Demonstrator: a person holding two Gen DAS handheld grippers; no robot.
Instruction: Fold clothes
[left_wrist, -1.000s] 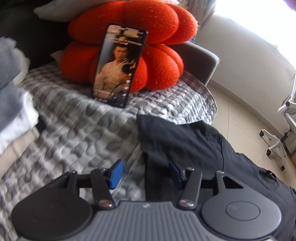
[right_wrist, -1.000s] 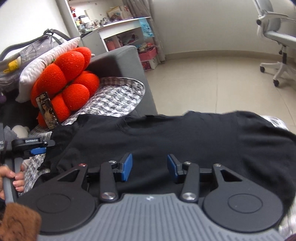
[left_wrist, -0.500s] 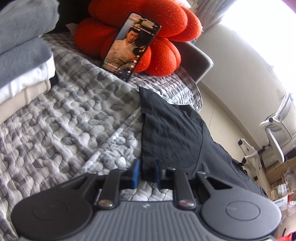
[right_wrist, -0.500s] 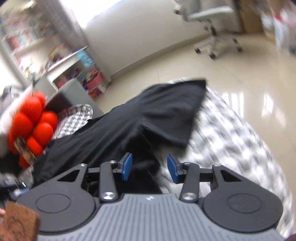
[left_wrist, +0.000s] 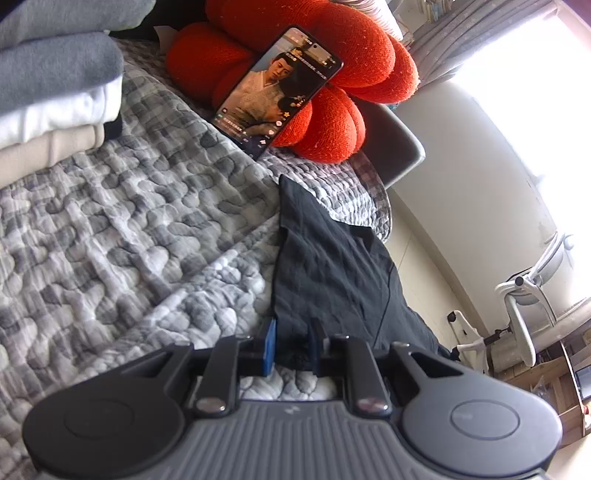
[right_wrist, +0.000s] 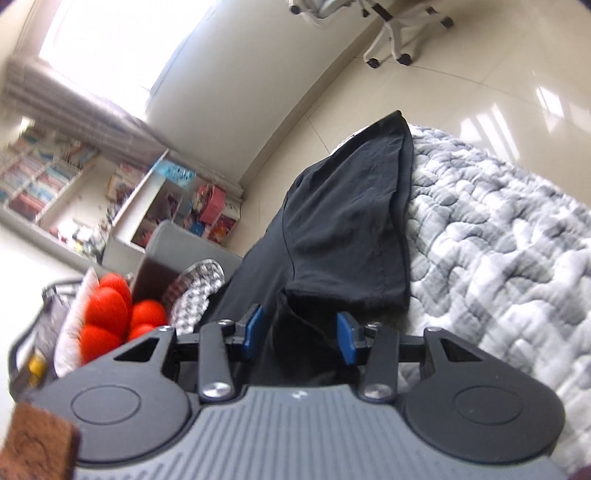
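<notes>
A black T-shirt (left_wrist: 332, 266) lies spread along the edge of a grey quilted bed cover (left_wrist: 129, 240). My left gripper (left_wrist: 291, 347) is shut on the shirt's near edge, with a pinch of black cloth between its blue pads. In the right wrist view the shirt (right_wrist: 343, 229) shows a sleeve folded over its body. My right gripper (right_wrist: 301, 334) hovers low over the cloth just below that sleeve. It is open; black fabric lies between the blue pads, and they do not press it.
A phone (left_wrist: 277, 92) with a lit screen leans on a red cushion (left_wrist: 332, 55). A stack of folded clothes (left_wrist: 55, 92) sits at the far left. An office chair (left_wrist: 524, 306) stands on the tiled floor, and shelves (right_wrist: 55, 177) line the far wall.
My left gripper has closed onto the shirt's edge and rolled. My right gripper swung along the shirt from its body to the sleeve end, rolling as it went, its jaws unchanged.
</notes>
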